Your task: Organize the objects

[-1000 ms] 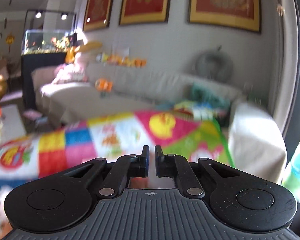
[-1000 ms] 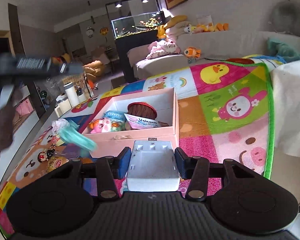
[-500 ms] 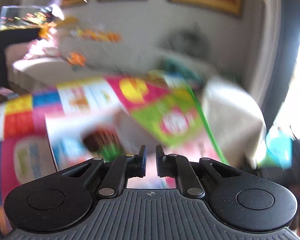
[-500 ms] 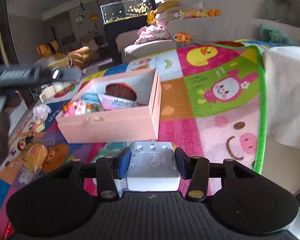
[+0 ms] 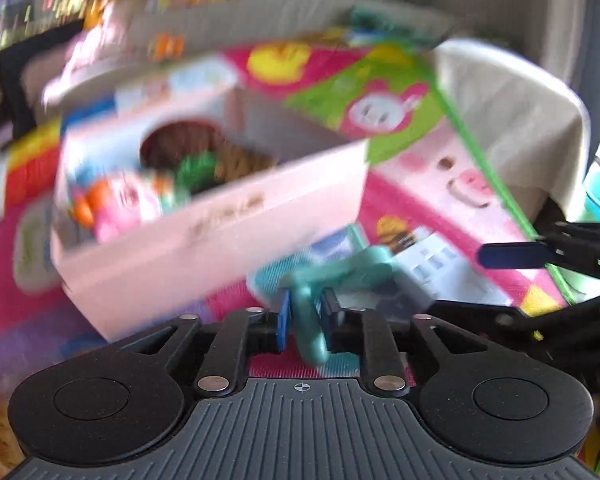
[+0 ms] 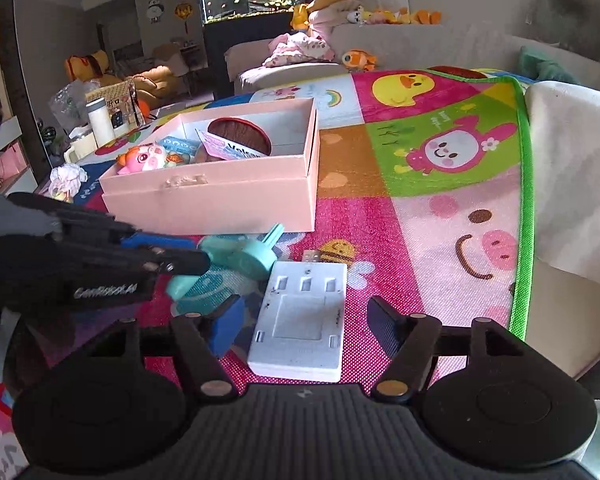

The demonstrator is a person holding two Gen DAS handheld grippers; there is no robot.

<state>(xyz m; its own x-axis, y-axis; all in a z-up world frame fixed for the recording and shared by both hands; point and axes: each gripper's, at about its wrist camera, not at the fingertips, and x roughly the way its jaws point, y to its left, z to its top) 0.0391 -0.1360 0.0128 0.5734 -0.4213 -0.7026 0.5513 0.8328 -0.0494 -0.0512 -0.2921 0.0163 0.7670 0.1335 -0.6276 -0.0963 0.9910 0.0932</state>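
Pink box (image 6: pixel 220 184): open-topped, on the play mat (image 6: pixel 420 216), part filled with toys; bare mat to its right up to the green border. White charger (image 6: pixel 300 320): flat on the mat between the right tongs (image 6: pixel 306 328), spread wide, not touching it. Left tongs (image 5: pixel 305 326): narrow, clamped on the teal toy (image 5: pixel 340 272) just before the box. Sofa behind

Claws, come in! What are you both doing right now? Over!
Left claw shut on teal toy. Right claw open around white charger, flat on mat. Pink box just beyond, path clear.
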